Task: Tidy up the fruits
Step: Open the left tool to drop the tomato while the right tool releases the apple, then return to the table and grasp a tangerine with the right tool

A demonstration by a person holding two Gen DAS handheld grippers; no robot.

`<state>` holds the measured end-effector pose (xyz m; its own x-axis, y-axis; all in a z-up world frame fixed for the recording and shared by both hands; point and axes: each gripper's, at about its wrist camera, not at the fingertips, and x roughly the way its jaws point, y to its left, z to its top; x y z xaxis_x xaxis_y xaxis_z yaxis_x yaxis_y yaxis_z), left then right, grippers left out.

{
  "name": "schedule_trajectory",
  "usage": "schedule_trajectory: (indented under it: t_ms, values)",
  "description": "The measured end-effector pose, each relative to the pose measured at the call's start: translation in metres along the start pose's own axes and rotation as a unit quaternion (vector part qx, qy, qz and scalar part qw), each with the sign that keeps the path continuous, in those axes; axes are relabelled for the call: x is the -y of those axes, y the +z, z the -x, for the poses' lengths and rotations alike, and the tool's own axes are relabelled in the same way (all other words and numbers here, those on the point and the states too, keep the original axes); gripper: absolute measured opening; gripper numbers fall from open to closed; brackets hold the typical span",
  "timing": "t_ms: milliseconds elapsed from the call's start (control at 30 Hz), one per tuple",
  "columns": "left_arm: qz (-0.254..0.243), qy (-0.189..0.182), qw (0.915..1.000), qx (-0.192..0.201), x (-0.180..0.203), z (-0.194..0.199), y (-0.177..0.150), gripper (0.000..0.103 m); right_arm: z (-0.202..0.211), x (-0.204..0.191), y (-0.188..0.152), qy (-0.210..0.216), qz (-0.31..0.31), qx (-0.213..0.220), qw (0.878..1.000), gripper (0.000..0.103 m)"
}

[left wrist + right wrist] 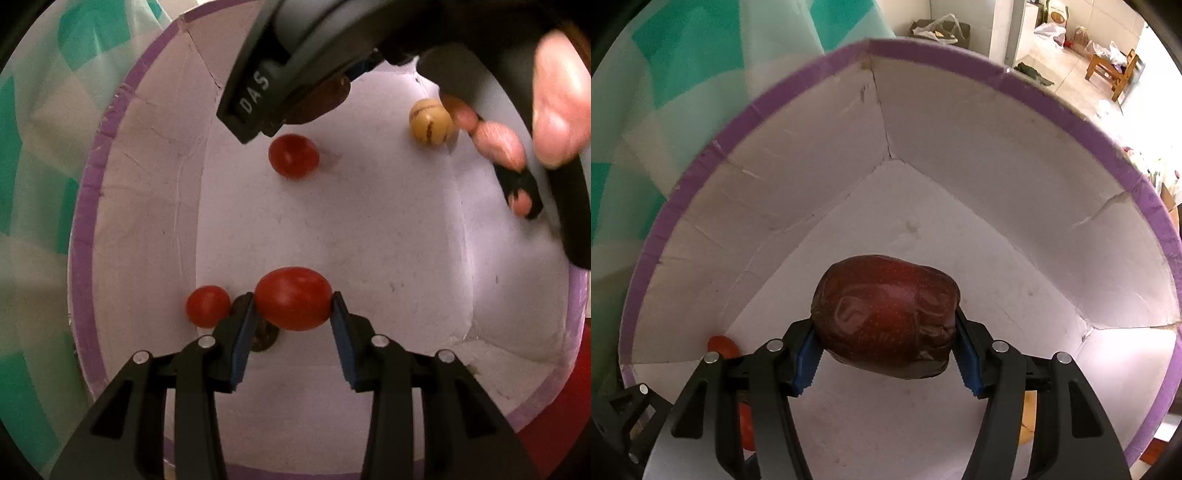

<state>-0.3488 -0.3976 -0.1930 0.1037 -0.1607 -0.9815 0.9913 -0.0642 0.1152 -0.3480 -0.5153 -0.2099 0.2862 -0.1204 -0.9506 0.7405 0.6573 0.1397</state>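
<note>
Cloth: a checked cloth [33,155] in teal, mint and white lies outside the box on the far left of both views.
Box: a white cardboard box with a purple rim [83,221] fills both views; both grippers point down into it.
Small red fruit at left: a small round red fruit [207,305] rests on the box floor near the left wall, just beside the left gripper's left finger.
Left gripper: the left gripper [293,308] has its jaws clenched on an oval red fruit [293,303], one blue pad pressing each end, low over the box floor.
Dark patch: something brown and round [264,336] shows on the floor behind the left finger; what it is cannot be told.
Loose red fruit: another red fruit [293,156] lies free on the floor further in, apart from the held one.
Tan fruit: a tan round fruit [430,123] with dark streaks sits near the far wall, close to the fingers of a hand [554,110].
Right gripper: the right gripper [886,354] is grasping a large dark red apple [886,317], wrinkled and speckled, blue pads against its two sides, above the box floor near a corner.
Room: beyond the rim at upper right, a tiled floor [1052,55] with bags and a wooden chair [1115,72].
</note>
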Motion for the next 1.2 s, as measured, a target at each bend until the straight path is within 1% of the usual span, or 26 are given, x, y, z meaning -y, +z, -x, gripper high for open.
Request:
schedule_trajectory:
  t_ms: [67, 100, 133, 167, 200, 267, 300, 400, 433, 500, 567, 600, 633, 700, 767, 800, 833, 867, 900, 933, 1000, 1033, 1067, 1100, 1133, 1200]
  values:
    - [0.002, 0.001, 1.0, 0.005, -0.001, 0.001, 0.001, 0.043, -0.001, -0.001, 0.001, -0.002, -0.005, -0.002, 1.0, 0.061]
    - [0.005, 0.006, 0.9999, 0.012, -0.004, 0.003, 0.002, 0.05, -0.002, 0.0, 0.0, -0.002, -0.007, -0.004, 1.0, 0.061]
    - [0.006, 0.006, 0.9998, 0.018, -0.004, 0.005, 0.001, 0.063, -0.003, 0.0, -0.001, 0.0, -0.01, -0.009, 1.0, 0.061]
    - [0.009, 0.006, 0.9996, 0.027, -0.006, 0.008, 0.001, 0.069, -0.004, 0.002, 0.001, 0.0, -0.013, -0.014, 1.0, 0.064]
    - [0.01, 0.011, 0.9991, 0.04, -0.006, 0.013, 0.001, 0.074, -0.006, 0.001, 0.007, 0.001, -0.018, -0.016, 1.0, 0.073]
    - [0.008, 0.024, 0.9978, 0.062, -0.007, 0.022, 0.001, 0.078, -0.002, 0.004, 0.018, 0.004, -0.026, 0.003, 1.0, 0.083]
    - [0.006, 0.033, 0.9961, 0.081, -0.007, 0.03, 0.0, 0.082, 0.003, 0.006, 0.02, 0.003, -0.033, 0.015, 0.999, 0.085]
    - [-0.002, 0.063, 0.9893, 0.132, -0.003, 0.051, -0.007, 0.086, 0.013, 0.014, 0.024, 0.02, -0.058, 0.032, 0.998, 0.087]
    - [-0.007, 0.081, 0.9838, 0.16, -0.001, 0.065, -0.009, 0.086, 0.016, 0.017, 0.025, 0.019, -0.065, 0.037, 0.997, 0.087]
    - [-0.009, 0.101, 0.9749, 0.198, 0.0, 0.083, -0.014, 0.087, 0.024, 0.019, 0.027, 0.015, -0.065, 0.041, 0.997, 0.087]
    - [-0.001, 0.139, 0.9607, 0.24, 0.004, 0.105, -0.022, 0.088, 0.032, 0.017, 0.027, 0.002, -0.052, 0.042, 0.998, 0.087]
    - [0.011, 0.163, 0.9503, 0.265, 0.001, 0.12, -0.028, 0.088, 0.038, 0.017, 0.029, -0.009, -0.046, 0.046, 0.998, 0.087]
    - [0.019, 0.176, 0.9437, 0.279, -0.004, 0.129, -0.032, 0.089, 0.048, 0.013, 0.029, -0.02, -0.04, 0.054, 0.998, 0.087]
    - [0.067, 0.208, 0.9221, 0.319, -0.033, 0.158, -0.047, 0.091, 0.07, 0.007, 0.028, -0.041, -0.028, 0.079, 0.996, 0.087]
    - [0.125, 0.216, 0.9066, 0.34, -0.061, 0.179, -0.065, 0.093, 0.093, 0.01, 0.029, -0.045, -0.025, 0.119, 0.992, 0.087]
    - [0.171, 0.222, 0.8936, 0.351, -0.085, 0.191, -0.081, 0.094, 0.106, 0.004, 0.029, -0.038, -0.022, 0.141, 0.989, 0.087]
    - [0.2, 0.226, 0.8841, 0.357, -0.1, 0.205, -0.094, 0.097, 0.124, -0.005, 0.03, -0.018, -0.014, 0.167, 0.986, 0.087]
    - [0.234, 0.232, 0.8712, 0.364, -0.119, 0.215, -0.111, 0.098, 0.136, -0.011, 0.03, 0.001, -0.005, 0.188, 0.982, 0.087]
    - [0.255, 0.237, 0.8619, 0.368, -0.127, 0.23, -0.125, 0.1, 0.147, -0.02, 0.03, 0.02, 0.004, 0.209, 0.978, 0.087]
    - [0.285, 0.248, 0.8478, 0.372, -0.146, 0.243, -0.146, 0.101, 0.16, -0.033, 0.029, 0.044, 0.02, 0.234, 0.971, 0.087]
    - [0.326, 0.276, 0.8249, 0.37, -0.171, 0.256, -0.182, 0.101, 0.174, -0.063, 0.031, 0.071, 0.052, 0.266, 0.96, 0.087]
    - [0.342, 0.285, 0.8168, 0.367, -0.181, 0.263, -0.2, 0.101, 0.18, -0.08, 0.028, 0.083, 0.069, 0.279, 0.954, 0.087]
    - [0.367, 0.294, 0.8046, 0.363, -0.196, 0.268, -0.223, 0.101, 0.184, -0.095, 0.024, 0.093, 0.084, 0.285, 0.95, 0.087]
    - [0.384, 0.297, 0.7963, 0.361, -0.208, 0.277, -0.241, 0.101, 0.191, -0.109, 0.022, 0.102, 0.099, 0.286, 0.948, 0.087]
    - [0.414, 0.304, 0.7806, 0.356, -0.228, 0.282, -0.266, 0.101, 0.192, -0.131, 0.02, 0.117, 0.121, 0.284, 0.944, 0.087]
    - [0.453, 0.322, 0.7574, 0.343, -0.263, 0.292, -0.301, 0.101, 0.195, -0.16, 0.02, 0.135, 0.153, 0.278, 0.939, 0.087]
